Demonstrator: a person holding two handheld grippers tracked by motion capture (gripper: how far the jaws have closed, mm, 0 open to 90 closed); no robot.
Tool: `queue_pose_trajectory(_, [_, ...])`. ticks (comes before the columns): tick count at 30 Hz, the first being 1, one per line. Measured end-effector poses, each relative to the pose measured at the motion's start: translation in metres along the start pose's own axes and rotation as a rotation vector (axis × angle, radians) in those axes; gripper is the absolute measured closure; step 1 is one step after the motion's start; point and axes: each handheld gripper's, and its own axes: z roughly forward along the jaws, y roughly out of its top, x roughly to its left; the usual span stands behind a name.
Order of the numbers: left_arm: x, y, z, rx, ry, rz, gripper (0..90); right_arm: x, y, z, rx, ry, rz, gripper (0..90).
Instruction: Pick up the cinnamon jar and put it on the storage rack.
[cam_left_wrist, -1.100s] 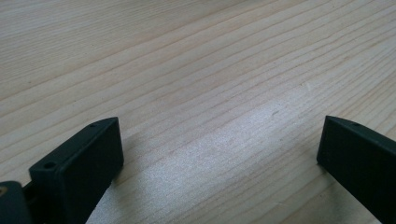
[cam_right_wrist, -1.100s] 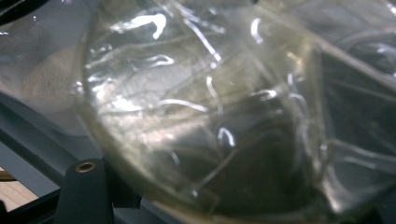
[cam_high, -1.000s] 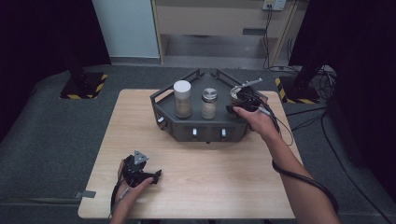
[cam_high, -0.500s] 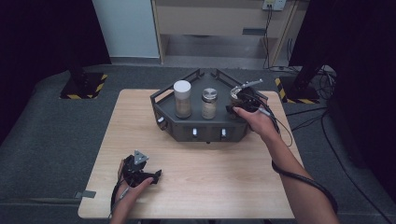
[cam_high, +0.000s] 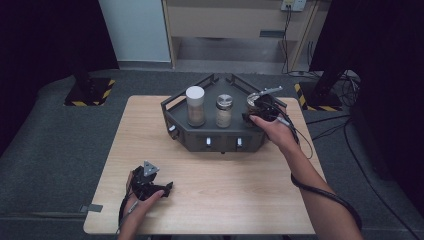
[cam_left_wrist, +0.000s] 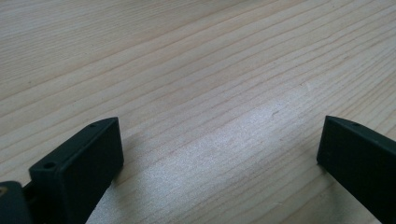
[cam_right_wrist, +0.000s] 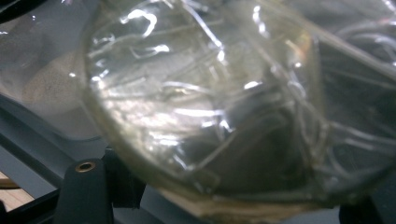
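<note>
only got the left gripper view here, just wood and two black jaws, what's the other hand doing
Observer: The right tool is at the dark tray at the far side of the table, closed on a clear jar at the tray's right end.
Operator: anything else in that tray
Observer: Two more jars: a tall one with a white lid on the left and a shorter one with a metal lid in the middle.
Operator: and where's my left tool on the table
Observer: The left tool rests near the front left of the wooden table, jaws open, well away from the tray.
</note>
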Motion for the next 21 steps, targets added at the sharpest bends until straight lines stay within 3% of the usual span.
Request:
queue_pose_trajectory(10, [0.0, 0.0, 0.0, 0.0, 0.0, 0.0, 0.0, 0.0003, -0.0021, 0.0002, -0.007, -0.002, 0.007, 30.4])
queue_pose_trajectory(21, [0.0001, 0.0, 0.0, 0.0, 0.0, 0.0, 0.0, -0.0006, -0.0027, -0.002, -0.022, 0.001, 0.017, 20.0])
